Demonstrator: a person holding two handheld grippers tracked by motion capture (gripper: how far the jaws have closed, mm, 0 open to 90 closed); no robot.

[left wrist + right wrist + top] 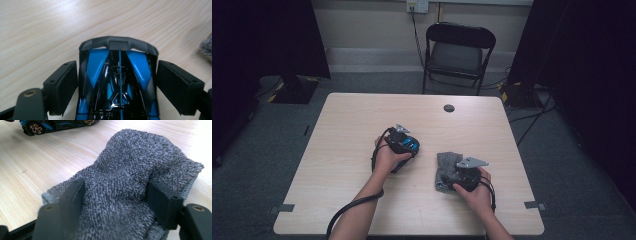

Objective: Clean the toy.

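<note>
Resting on one table (347, 150), one toy car (117, 82) sits between open left fingers (62, 87); right fingers (162, 202) pinch one grey cloth (130, 182).

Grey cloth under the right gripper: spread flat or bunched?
Bunched: the grey cloth humps up between the right gripper pads.
</note>
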